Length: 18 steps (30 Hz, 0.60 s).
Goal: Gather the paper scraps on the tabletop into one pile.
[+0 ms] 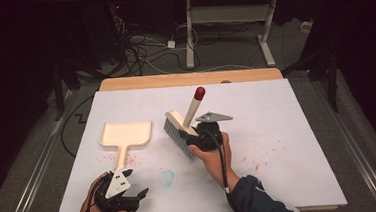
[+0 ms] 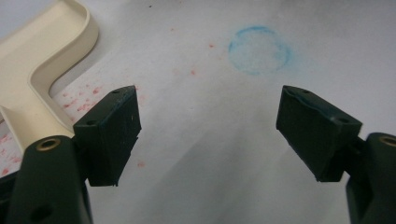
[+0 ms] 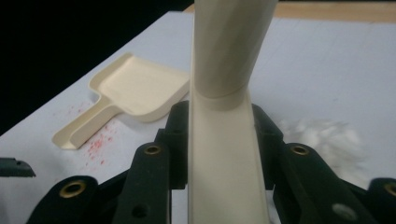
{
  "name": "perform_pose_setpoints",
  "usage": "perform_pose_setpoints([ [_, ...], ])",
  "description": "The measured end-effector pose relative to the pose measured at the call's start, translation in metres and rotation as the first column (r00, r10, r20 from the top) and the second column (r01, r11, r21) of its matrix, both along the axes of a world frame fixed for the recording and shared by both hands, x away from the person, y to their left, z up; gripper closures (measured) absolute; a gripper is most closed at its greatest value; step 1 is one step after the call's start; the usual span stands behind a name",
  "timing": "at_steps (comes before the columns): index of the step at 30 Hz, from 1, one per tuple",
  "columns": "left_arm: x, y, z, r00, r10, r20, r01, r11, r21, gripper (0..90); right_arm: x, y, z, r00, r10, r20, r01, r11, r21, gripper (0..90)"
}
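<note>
High view: the brush (image 1: 183, 128) is held by the right gripper (image 1: 204, 135) near the middle of the white table cover (image 1: 288, 129), its red-tipped handle pointed up and away, its bristle row aimed down and to the left. The dustpan (image 1: 126, 135) lies flat to the left of the brush, well apart from it, with its long axis running from the tray at the far end to the handle at the near end. The left gripper (image 1: 123, 196) is the nearer of the two to the dustpan handle, which is partly covered by that gripper. Faint red specks (image 1: 134, 161) are scattered beside the handle.

Left gripper view: the left gripper (image 2: 208, 133) is seen with its jaws spread wide and nothing between them. The dustpan (image 2: 37, 74) is cut off at the upper left, just beside the left jaw. A blue ring mark (image 2: 259, 49) is seen ahead.

Right gripper view: the right gripper (image 3: 219, 140) is closed on the brush (image 3: 224, 140) at its cream back, both jaws pressed to its sides. The bristles are blurred at the right. The dustpan (image 3: 126, 93) lies off to the left, handle toward the camera.
</note>
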<state>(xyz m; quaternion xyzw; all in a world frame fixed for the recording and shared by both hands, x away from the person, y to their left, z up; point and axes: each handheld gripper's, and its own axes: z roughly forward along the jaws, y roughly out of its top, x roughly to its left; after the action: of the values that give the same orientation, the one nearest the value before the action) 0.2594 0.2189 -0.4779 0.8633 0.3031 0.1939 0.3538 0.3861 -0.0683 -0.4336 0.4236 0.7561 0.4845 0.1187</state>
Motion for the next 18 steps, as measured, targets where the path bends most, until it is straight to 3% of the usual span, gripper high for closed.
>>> perform_pose_setpoints([
  [3,0.0,-0.001,0.0,1.0,-0.002,-0.003,0.002,1.0,0.001,21.6,0.004,0.009,-0.013,1.0,0.001,-0.005,-0.002,0.999,-0.044,67.5],
  [6,0.0,-0.001,-0.001,1.0,-0.001,-0.005,0.001,1.0,-0.002,21.6,0.01,0.005,-0.015,0.9995,-0.032,-0.004,0.031,0.997,-0.068,67.5],
  [9,0.001,-0.001,-0.001,1.0,-0.001,-0.007,0.001,1.0,0.001,21.6,0.018,-0.006,-0.016,0.9977,-0.066,-0.016,0.065,0.994,-0.084,67.3],
  [10,0.0,-0.001,-0.001,1.0,-0.004,-0.007,0.004,1.0,0.005,21.6,0.02,-0.018,-0.015,0.9946,-0.101,-0.024,0.098,0.992,-0.081,67.3],
  [12,0.0,-0.001,-0.001,0.9999,-0.006,-0.008,0.006,1.0,0.007,21.6,0.02,-0.026,-0.013,0.9918,-0.128,-0.011,0.126,0.987,-0.095,67.4],
  [18,0.001,-0.004,-0.001,0.9998,-0.016,-0.012,0.016,0.9998,0.015,21.4,0.017,-0.046,-0.008,0.9891,-0.146,-0.017,0.144,0.986,-0.081,67.5],
])
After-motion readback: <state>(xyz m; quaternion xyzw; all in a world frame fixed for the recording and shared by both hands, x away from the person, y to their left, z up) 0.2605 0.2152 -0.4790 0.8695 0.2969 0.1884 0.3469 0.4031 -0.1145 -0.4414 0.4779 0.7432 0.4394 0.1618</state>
